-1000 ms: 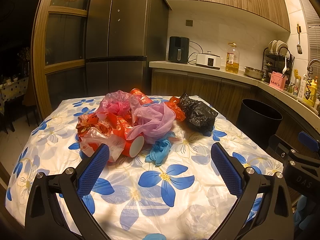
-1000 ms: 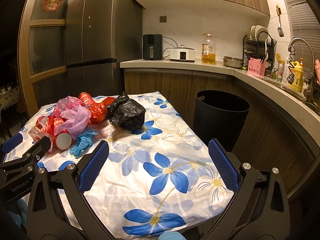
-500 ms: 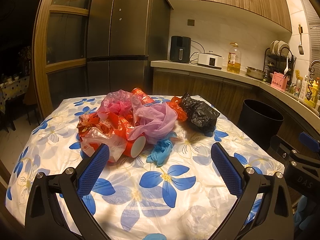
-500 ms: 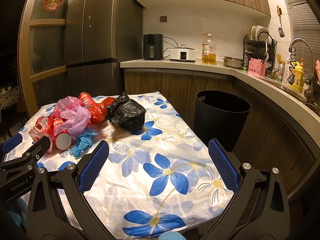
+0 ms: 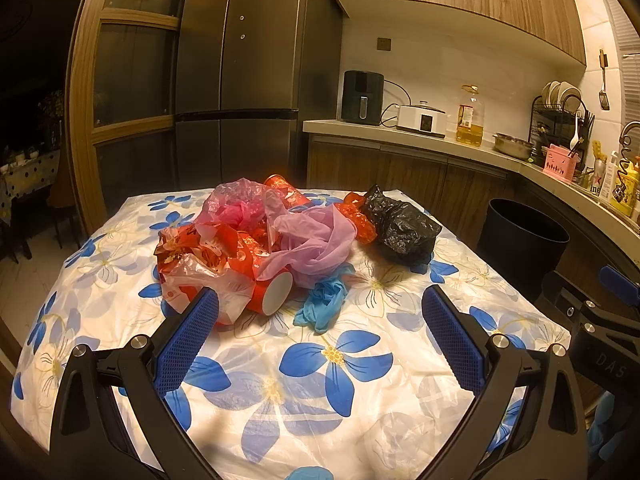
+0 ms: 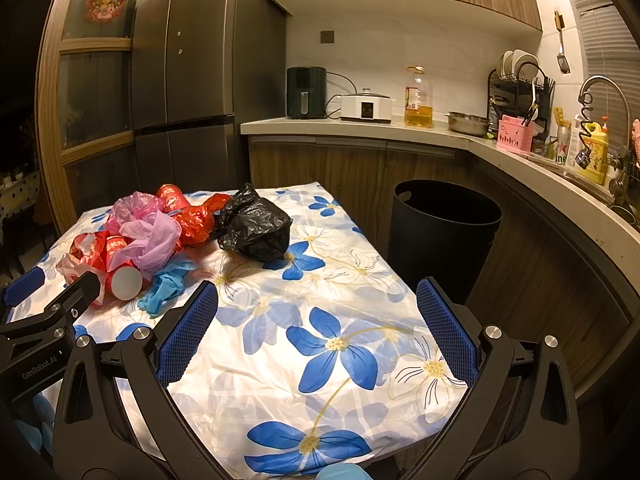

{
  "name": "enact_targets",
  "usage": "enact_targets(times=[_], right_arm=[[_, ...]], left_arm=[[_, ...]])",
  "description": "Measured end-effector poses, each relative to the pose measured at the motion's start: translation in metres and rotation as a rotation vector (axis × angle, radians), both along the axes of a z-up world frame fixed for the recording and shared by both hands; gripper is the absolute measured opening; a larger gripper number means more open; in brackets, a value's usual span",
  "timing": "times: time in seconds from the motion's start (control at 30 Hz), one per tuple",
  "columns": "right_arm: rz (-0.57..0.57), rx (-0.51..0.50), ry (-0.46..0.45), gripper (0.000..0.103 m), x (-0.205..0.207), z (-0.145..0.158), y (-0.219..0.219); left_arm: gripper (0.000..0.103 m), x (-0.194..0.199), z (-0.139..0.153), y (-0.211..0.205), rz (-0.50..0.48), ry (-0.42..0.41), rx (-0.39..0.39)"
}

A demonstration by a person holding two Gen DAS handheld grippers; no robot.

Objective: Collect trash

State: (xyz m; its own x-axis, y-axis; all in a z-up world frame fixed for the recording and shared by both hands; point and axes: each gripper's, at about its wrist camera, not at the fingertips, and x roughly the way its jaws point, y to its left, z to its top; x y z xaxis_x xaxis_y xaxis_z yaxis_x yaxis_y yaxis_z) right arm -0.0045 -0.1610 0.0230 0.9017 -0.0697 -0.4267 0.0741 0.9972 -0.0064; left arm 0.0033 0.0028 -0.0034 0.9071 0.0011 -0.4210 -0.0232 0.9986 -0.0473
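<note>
Hovering: left tongs (image 5: 320,332) apart, empty | right tongs (image 6: 318,330) apart, empty | above table (image 6: 280,360)

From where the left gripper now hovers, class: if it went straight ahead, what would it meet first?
Probably the blue glove, crumpled at the near edge of the trash pile. The left gripper is open and empty; depth is hard to judge, and the tablecloth may come first.

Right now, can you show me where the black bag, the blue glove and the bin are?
black bag (image 6: 256,230), right wrist view, on the middle of its crinkled bulge.
blue glove (image 5: 324,304), left wrist view, on the middle of the crumpled heap.
bin (image 6: 436,248), right wrist view, on its front wall.
</note>
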Motion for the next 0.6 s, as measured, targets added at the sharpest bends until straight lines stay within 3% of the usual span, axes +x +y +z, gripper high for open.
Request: enact_targets(times=[0.6], right_arm=[[0.002,-0.001,0.003,0.098,0.0015,-0.0012,0.0005]], left_arm=[[0.098,0.0033,-0.0034,0.0029,0.005,0.005,-0.005]])
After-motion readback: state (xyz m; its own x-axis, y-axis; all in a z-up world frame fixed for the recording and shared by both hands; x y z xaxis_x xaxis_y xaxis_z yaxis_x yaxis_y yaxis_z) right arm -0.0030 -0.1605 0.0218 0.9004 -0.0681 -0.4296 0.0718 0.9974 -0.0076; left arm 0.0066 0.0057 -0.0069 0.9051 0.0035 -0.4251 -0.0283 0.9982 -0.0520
